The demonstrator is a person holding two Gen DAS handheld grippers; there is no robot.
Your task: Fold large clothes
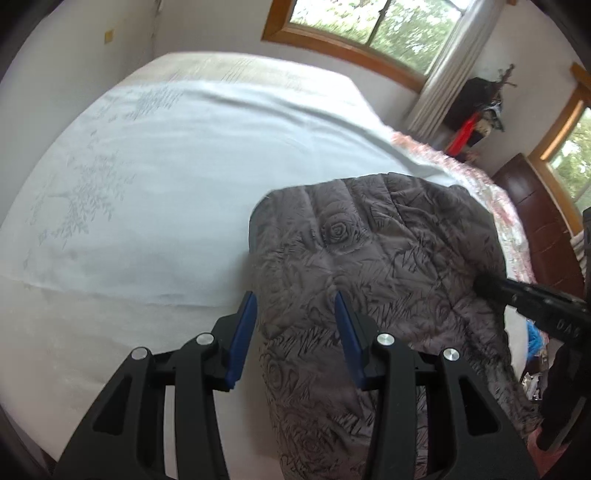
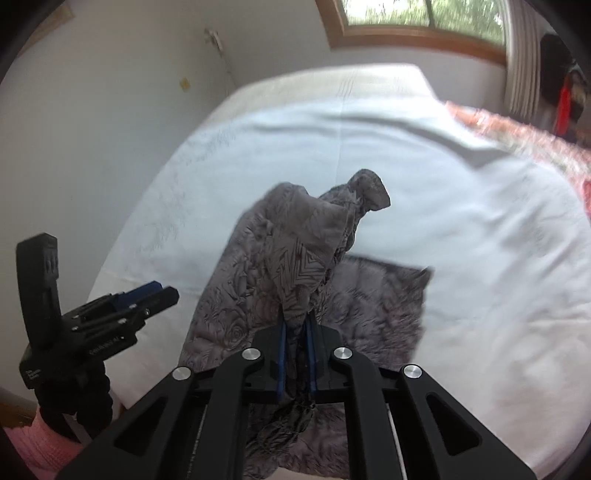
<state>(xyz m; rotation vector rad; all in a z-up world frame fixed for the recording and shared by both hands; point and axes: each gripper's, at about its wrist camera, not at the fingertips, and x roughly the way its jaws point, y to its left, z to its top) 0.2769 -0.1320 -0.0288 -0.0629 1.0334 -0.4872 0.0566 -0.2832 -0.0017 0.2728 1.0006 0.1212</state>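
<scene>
Jacket (image 1: 376,266): grey, quilted with rose and zigzag stitching; it lies on the near right part of the bed, one part lifted and bunched above the rest.
Bed (image 1: 177,177): covered by a pale sheet with faint leaf print; a pink floral cover (image 1: 506,206) runs along its far right edge.
Left gripper (image 1: 295,325): jaws spread wide, blue pads apart, nothing between them; it hovers over the jacket's near left edge. From the right wrist view it shows at lower left (image 2: 155,291), beside the jacket and off the fabric.
Right gripper (image 2: 295,332): jaws clenched on a gathered fold of the jacket, which rises up in front of them and droops behind.
Window (image 1: 373,26): wood-framed, on the wall beyond the bed, with a curtain (image 1: 447,70) at its right.
</scene>
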